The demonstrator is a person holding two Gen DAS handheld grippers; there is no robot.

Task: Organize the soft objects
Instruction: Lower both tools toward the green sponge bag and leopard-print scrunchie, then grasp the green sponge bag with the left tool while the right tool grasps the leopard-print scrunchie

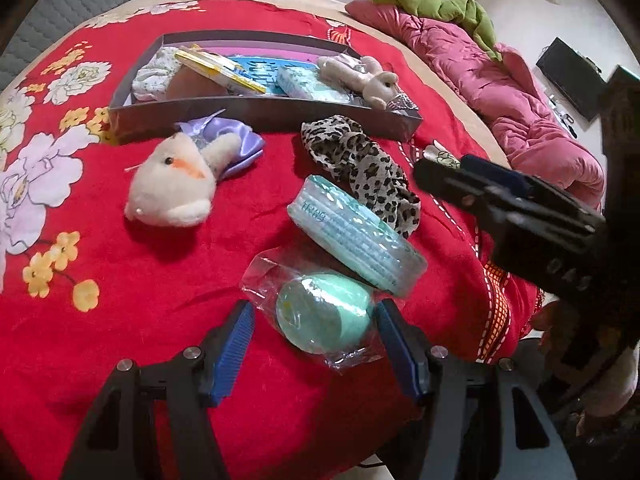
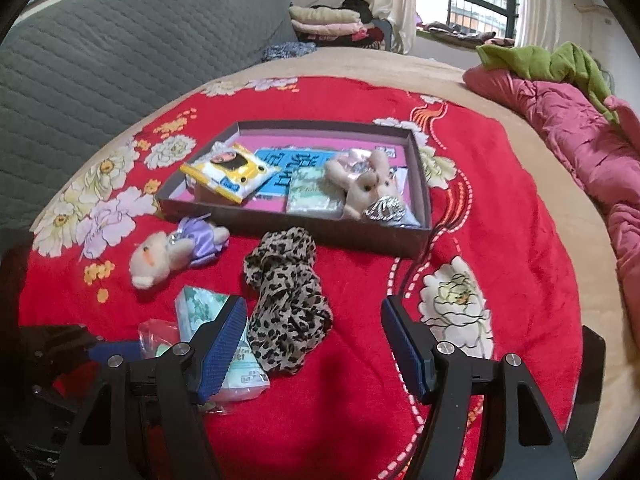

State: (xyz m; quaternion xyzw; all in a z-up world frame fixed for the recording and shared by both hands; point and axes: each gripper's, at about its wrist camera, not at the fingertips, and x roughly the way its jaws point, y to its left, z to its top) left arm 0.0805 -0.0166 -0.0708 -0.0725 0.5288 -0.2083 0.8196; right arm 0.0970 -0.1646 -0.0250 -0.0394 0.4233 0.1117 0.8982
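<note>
Left wrist view: bed with red floral blanket [image 1: 120, 300] fills most of frame, pink quilt [image 1: 520, 92] bunched along its far right edge with a green cloth [image 1: 440, 8] on top. Shallow grey cardboard tray [image 1: 260, 114] sits mid-blanket, already holding a yellow packet [image 1: 220, 70], a tissue pack [image 1: 312, 86], a small beige plush [image 1: 372, 80] and a silvery crinkled item [image 1: 402, 101].

Outside the tray, on the blanket: leopard-print scarf [image 1: 360, 168] just in front of tray's near wall; white plush in purple dress [image 1: 176, 188] to its left; teal tissue pack [image 1: 356, 236] nearer the camera, touching the scarf's lower end; mint-green sponge in clear wrapper [image 1: 320, 316] closest.

Left claw [image 1: 314, 344] spread wide, blue pads either side of the wrapped sponge, right pad touching or just beside the wrapper, left pad apart from it. Not pinching.

Right claw [image 1: 480, 190] seen from the side over the blanket's right part, near the scarf; in the right wrist view right claw [image 2: 314, 344] is spread, nothing between the pads, scarf [image 2: 288, 300] just ahead-left, tissue pack [image 2: 204, 308] partly behind the left pad.

Writing: tissue pack side shows faint teal print, unreadable; blue sheet [image 2: 280, 168] in tray carries large light characters, not legible; yellow packet [image 2: 230, 170] has a small blue label, too blurred.
</note>
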